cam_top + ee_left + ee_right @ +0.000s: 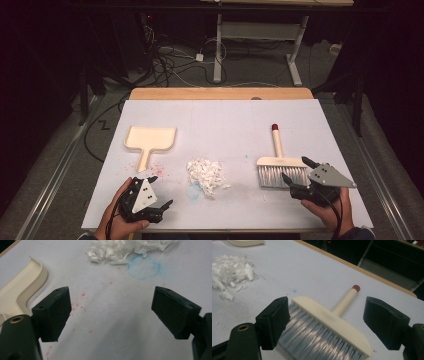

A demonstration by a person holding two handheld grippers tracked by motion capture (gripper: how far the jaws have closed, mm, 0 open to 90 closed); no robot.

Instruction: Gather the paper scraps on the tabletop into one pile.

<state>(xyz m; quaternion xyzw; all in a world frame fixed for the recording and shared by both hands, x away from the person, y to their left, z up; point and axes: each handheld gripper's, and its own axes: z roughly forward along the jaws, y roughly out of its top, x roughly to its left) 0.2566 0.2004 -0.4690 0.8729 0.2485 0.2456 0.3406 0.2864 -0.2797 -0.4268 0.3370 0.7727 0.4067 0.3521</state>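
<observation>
Fingers (274,323) of my right gripper (299,172) gape wide and empty around the brush (329,327) lying on the desk (225,125), whose stiff, light handle looks the surest place to grip.

No text, label, brand, number or sign can be read anywhere in these views. The cream dustpan (150,138) at the left of the high view, the hand brush (280,165) at its right and the white table (225,125) covering carry plain surfaces, with no printing.
</observation>
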